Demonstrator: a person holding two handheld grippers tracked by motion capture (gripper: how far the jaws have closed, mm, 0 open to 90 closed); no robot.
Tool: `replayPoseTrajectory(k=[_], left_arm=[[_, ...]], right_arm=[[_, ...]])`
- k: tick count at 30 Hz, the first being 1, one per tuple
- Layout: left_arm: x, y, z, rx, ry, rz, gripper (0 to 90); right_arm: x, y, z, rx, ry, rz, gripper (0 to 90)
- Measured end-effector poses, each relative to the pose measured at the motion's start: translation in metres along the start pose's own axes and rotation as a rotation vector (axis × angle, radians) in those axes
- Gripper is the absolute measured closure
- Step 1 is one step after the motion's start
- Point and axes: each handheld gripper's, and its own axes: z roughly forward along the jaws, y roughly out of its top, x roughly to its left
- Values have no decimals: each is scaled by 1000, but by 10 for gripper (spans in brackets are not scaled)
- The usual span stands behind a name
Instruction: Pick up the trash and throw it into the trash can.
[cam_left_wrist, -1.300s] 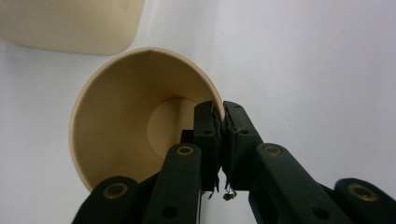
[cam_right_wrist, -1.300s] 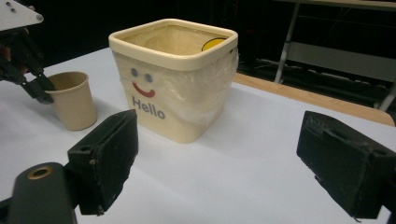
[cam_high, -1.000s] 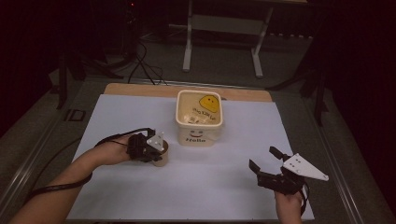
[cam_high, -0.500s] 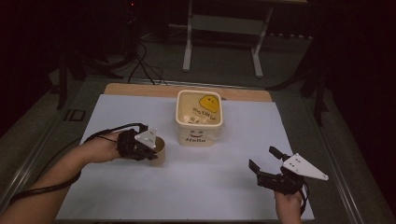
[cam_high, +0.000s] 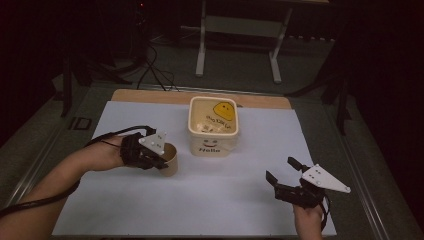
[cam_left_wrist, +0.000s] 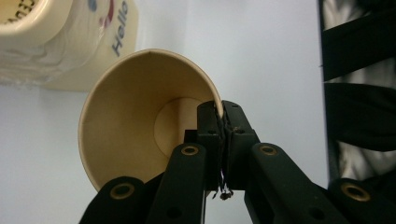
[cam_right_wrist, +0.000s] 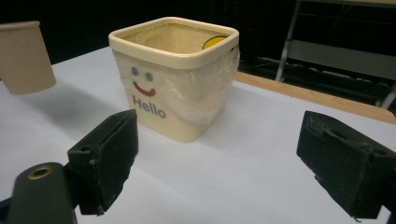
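A tan paper cup (cam_high: 170, 161) hangs upright just above the white sheet, left of the bin. My left gripper (cam_high: 161, 161) is shut on its rim. In the left gripper view the two pads (cam_left_wrist: 223, 114) pinch the cup's wall (cam_left_wrist: 130, 116), one inside and one outside. The cream "Hello" bin (cam_high: 214, 145) stands at the table's middle, lined with clear plastic. My right gripper (cam_high: 281, 169) rests at the front right, jaws open and empty. In the right gripper view the gripper (cam_right_wrist: 224, 158) faces the bin (cam_right_wrist: 173, 98), and the cup (cam_right_wrist: 23, 56) floats at far left above its shadow.
A white sheet (cam_high: 225, 200) covers the table, with a wooden edge strip (cam_high: 150, 96) at the back. A metal stand's legs (cam_high: 237, 50) and cables lie on the dark floor beyond. A black strap (cam_left_wrist: 359, 116) shows at the right of the left gripper view.
My left hand has raised the cup off the sheet and drawn it slightly left. The right gripper has stayed where it was.
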Motion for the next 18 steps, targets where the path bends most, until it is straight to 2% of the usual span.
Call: replayPoseTrajectory(k=[10, 13, 18], left_arm=[[4, 20, -23, -45, 10, 13, 888], [7, 26, -31, -69, 11, 13, 888], [15, 36, -41, -79, 20, 18, 887]], right_arm=[[0, 0, 0, 1, 0, -1, 127], [0, 0, 0, 0, 1, -1, 128], [-1, 0, 0, 3, 2, 0, 128]])
